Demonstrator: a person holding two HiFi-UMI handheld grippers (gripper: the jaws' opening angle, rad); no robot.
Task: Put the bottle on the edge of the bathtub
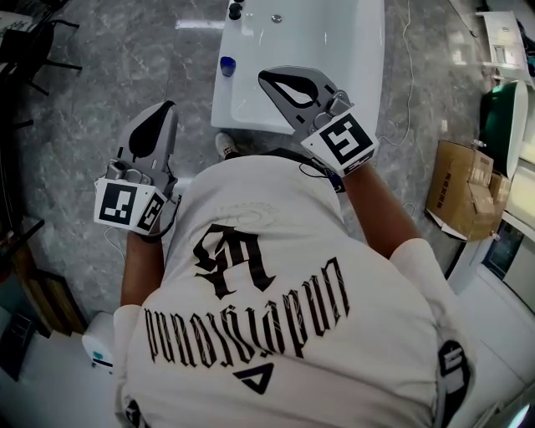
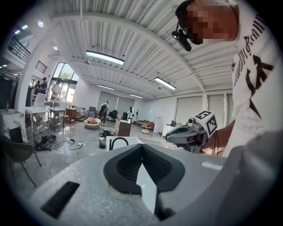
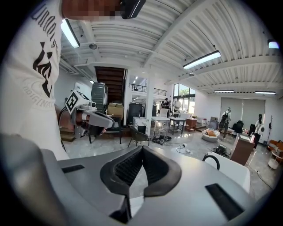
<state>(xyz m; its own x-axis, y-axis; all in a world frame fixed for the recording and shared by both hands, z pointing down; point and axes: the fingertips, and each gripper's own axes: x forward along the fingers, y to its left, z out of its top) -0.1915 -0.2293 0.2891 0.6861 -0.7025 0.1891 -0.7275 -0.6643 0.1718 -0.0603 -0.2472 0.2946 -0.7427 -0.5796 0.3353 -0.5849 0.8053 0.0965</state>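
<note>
A small blue bottle [image 1: 227, 65] stands on the left edge of the white bathtub [image 1: 292, 92], apart from both grippers. My right gripper [image 1: 264, 77] hovers over the tub's near end, just right of the bottle, jaws shut with nothing between them. My left gripper [image 1: 170, 105] hangs over the floor left of the tub, its tips together and empty. In the left gripper view the bottle [image 2: 102, 142] shows far off beside the tub [image 2: 126, 141], with the right gripper [image 2: 170, 137] to the right. The right gripper view shows the tub [image 3: 232, 170] and its black faucet [image 3: 211, 160].
A black faucet [image 1: 235, 11] sits at the tub's far end. A cardboard box [image 1: 464, 188] and a green object [image 1: 506, 125] lie on the grey marble floor to the right. A white device [image 1: 100, 344] stands at lower left. Several people stand far off in the hall.
</note>
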